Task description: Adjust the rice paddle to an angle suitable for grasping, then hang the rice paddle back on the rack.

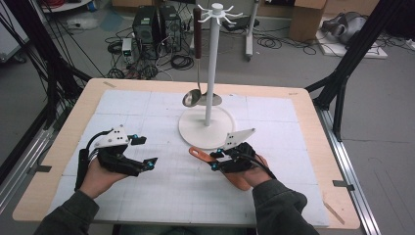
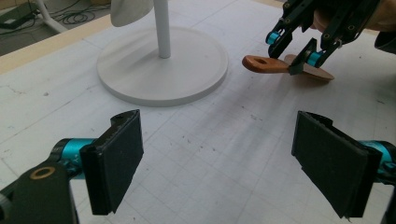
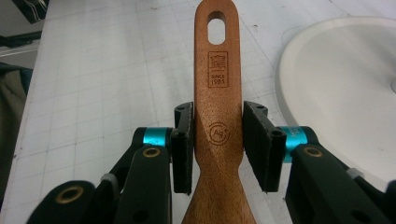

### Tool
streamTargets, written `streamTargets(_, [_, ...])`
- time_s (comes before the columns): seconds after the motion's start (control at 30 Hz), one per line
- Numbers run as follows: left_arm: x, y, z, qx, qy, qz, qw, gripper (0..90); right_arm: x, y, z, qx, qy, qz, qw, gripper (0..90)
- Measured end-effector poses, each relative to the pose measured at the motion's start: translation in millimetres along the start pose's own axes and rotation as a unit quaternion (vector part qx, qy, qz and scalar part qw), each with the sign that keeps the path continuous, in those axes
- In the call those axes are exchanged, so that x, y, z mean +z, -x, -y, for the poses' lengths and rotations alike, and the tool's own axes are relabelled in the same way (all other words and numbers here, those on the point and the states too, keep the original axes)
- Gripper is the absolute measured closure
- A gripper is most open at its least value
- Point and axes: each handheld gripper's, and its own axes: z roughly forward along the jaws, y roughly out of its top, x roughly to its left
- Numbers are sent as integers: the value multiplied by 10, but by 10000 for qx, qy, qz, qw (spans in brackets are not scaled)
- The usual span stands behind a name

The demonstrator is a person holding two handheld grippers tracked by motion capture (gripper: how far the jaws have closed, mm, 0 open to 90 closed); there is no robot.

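Note:
A wooden spatula [image 1: 198, 152] lies just in front of the white hanging stand's round base [image 1: 195, 129], its holed handle end pointing left. My right gripper [image 1: 214, 160] is shut on the narrow part of that handle. In the right gripper view both pads [image 3: 183, 149] press the sides of the spatula [image 3: 218, 70]. My left gripper [image 1: 147, 152] rests to the left over the white mat, open, and in its own view the left gripper [image 2: 217, 158] has only bare mat between its wide-apart pads. The spatula [image 2: 259, 64] and the right gripper [image 2: 294, 53] show beyond it.
The stand's pole [image 1: 211, 63] rises from the base, with hooks on top. A metal ladle [image 1: 197, 54] with a dark handle hangs from one hook, its bowl low beside the pole. The white mat [image 1: 161, 191] covers most of the wooden table [image 1: 78, 115].

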Motion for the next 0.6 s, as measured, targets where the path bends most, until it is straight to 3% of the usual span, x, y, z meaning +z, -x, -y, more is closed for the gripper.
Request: streamTargets(0.6, [85, 54, -2, 54, -82, 139, 9999, 172, -7, -30, -26, -8, 41, -40, 10000, 651])
